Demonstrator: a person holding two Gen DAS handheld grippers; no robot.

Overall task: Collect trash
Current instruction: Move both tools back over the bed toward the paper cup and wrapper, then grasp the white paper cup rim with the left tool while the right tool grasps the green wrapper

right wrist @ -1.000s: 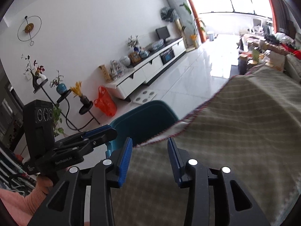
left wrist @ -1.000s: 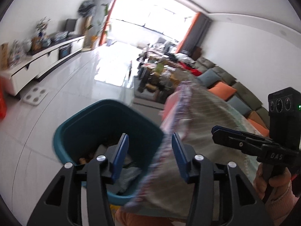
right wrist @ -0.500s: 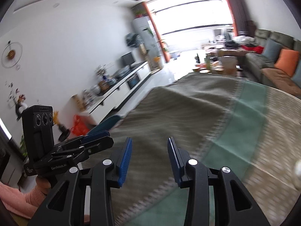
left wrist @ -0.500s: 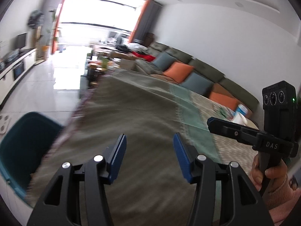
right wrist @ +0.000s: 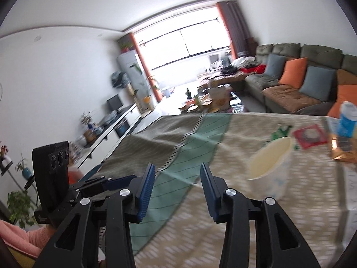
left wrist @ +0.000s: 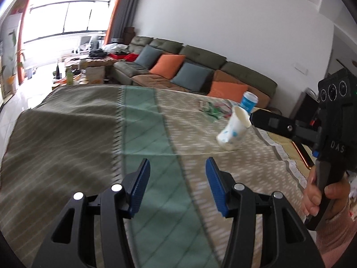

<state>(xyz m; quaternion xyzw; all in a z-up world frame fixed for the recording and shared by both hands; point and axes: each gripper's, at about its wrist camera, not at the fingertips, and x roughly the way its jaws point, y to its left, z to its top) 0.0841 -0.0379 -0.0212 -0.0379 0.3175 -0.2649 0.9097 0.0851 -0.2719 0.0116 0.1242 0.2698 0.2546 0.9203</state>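
A white paper cup (left wrist: pixel 232 131) with blue dots stands tilted on the striped tablecloth (left wrist: pixel 89 134); in the right wrist view the cup (right wrist: pixel 270 169) is just right of my fingers. My left gripper (left wrist: pixel 176 163) is open over the cloth with nothing between its pads, and the cup lies ahead to its right. My right gripper (right wrist: pixel 177 167) has its jaws opening, with nothing between them. Its tip (left wrist: pixel 254 119) shows close beside the cup's rim. A blue can (left wrist: pixel 248 101) stands behind the cup. A green wrapper (left wrist: pixel 214 109) and a red wrapper (right wrist: pixel 310 136) lie flat nearby.
A shiny orange packet (right wrist: pixel 343 149) lies by the blue can (right wrist: pixel 347 120). Beyond the table runs a green sofa (left wrist: pixel 200 67) with orange and grey cushions. A cluttered low table (right wrist: pixel 212 102) stands toward the window, and a white TV unit (right wrist: pixel 116 129) lines the left wall.
Both views have swung from the teal bin at the table's edge to across the tabletop. The cup, can and wrappers have come into sight. The bin has left the left wrist view.
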